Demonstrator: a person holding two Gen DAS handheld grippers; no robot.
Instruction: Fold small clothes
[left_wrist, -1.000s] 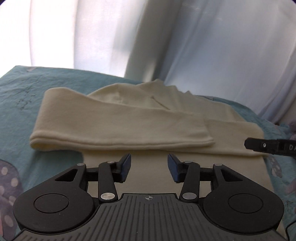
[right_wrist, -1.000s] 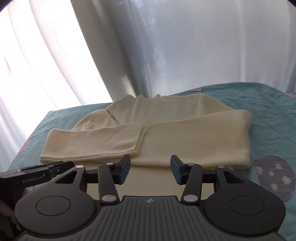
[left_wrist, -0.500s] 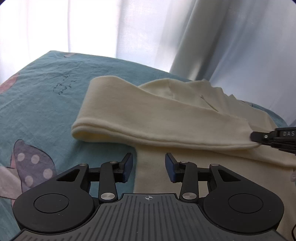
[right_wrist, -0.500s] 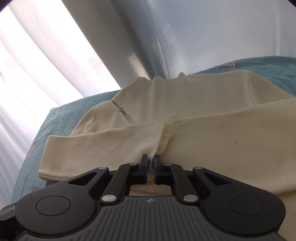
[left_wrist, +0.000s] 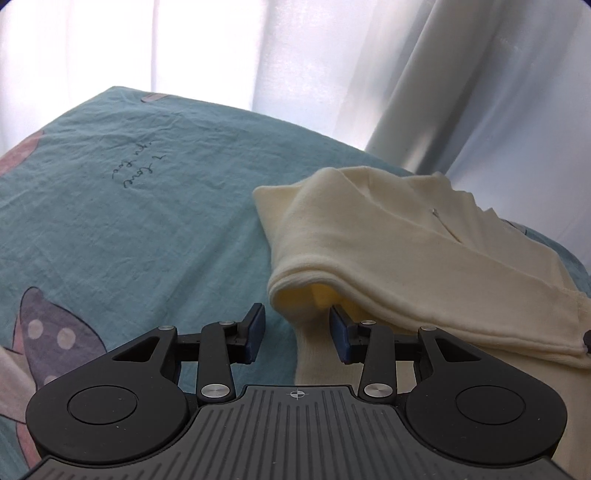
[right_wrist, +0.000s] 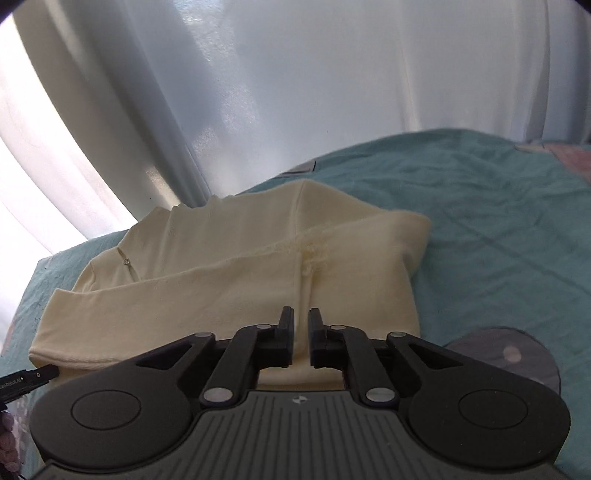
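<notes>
Partly hidden sweater (left_wrist: 406, 258): left gripper (left_wrist: 297, 334) released, right gripper (right_wrist: 301, 334) opening, empty.

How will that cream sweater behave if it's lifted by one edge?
The cream sweater looks soft and knitted, so it will probably droop. Its folded sleeve lies loose across the body and may slide off. On the wrinkled teal bedsheet it would likely drag rather than glide.

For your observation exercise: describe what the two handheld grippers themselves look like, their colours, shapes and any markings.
Both are black. The left gripper has dark blue pads, linkage arms with silver rivets, two round discs and a ribbed grey base bearing a small crosshair mark. The right gripper has the same build, but its pads look dark.
</notes>
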